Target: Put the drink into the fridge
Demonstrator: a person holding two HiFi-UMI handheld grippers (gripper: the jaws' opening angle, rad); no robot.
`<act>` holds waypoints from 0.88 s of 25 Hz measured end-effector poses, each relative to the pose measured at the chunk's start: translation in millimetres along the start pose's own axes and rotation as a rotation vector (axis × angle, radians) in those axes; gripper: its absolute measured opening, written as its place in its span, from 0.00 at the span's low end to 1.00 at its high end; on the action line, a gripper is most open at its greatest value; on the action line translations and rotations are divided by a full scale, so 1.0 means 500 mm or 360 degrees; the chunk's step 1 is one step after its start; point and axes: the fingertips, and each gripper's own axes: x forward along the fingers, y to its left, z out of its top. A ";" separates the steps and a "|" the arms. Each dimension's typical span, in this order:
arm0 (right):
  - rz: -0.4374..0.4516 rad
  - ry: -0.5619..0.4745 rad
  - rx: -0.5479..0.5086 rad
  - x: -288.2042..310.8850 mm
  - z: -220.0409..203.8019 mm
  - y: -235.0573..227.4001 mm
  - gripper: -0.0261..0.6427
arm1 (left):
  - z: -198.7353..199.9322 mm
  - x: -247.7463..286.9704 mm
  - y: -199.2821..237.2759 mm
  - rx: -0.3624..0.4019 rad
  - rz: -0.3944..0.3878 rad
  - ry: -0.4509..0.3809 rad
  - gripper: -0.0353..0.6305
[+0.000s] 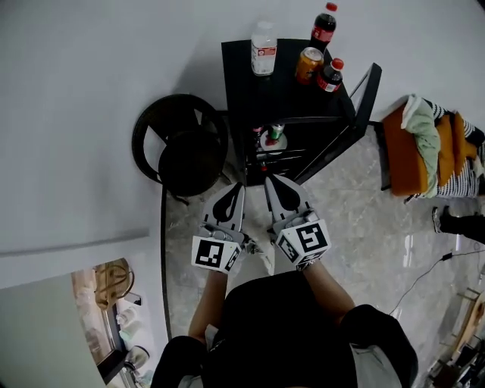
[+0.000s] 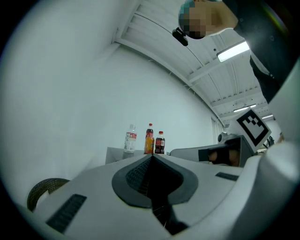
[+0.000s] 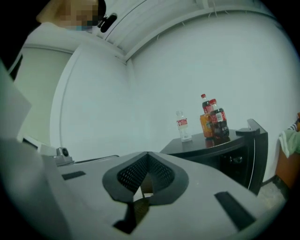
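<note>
Several drinks stand on a black side table: a clear water bottle, a tall cola bottle, an orange can and a small cola bottle. A green can sits on the shelf below. My left gripper and right gripper are side by side in front of the table, well short of the drinks. Both point level at it, shut with nothing held. The left gripper view shows shut jaws and the bottles beyond. The right gripper also faces the water bottle and small cola.
A round black chair stands left of the table. An orange seat piled with clothes is at the right, and a cable lies on the tiled floor. A tall white panel rises at the left.
</note>
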 end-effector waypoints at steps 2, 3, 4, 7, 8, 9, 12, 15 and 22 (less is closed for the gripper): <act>0.0033 -0.0031 0.0022 0.001 0.016 0.019 0.06 | 0.025 -0.002 -0.002 0.0017 -0.0007 -0.0016 0.07; 0.0050 -0.0037 0.0032 0.003 0.019 0.028 0.06 | 0.034 -0.003 -0.005 0.0033 -0.0019 -0.0016 0.07; 0.0062 -0.0038 0.0043 0.004 0.021 0.036 0.06 | 0.040 -0.005 -0.009 0.0052 -0.0034 -0.0011 0.07; 0.0087 -0.0033 0.0060 0.000 0.027 0.062 0.06 | 0.047 -0.022 -0.024 0.0085 -0.0074 0.0007 0.07; 0.0096 -0.0030 0.0051 -0.004 0.030 0.071 0.06 | 0.049 -0.032 -0.029 0.0079 -0.0079 0.0007 0.07; 0.0107 -0.0029 0.0035 -0.006 0.034 0.079 0.06 | 0.050 -0.041 -0.033 0.0068 -0.0079 0.0004 0.07; 0.0131 -0.0046 -0.0006 0.001 0.056 0.087 0.06 | 0.058 -0.058 -0.034 0.0047 -0.0071 -0.0009 0.07; 0.0145 -0.0080 -0.0037 0.008 0.089 0.084 0.06 | 0.081 -0.061 -0.033 0.0067 -0.0059 -0.0036 0.07; 0.0150 -0.0054 -0.0125 -0.036 0.123 0.106 0.06 | 0.109 -0.082 -0.040 0.0084 -0.0022 -0.0105 0.07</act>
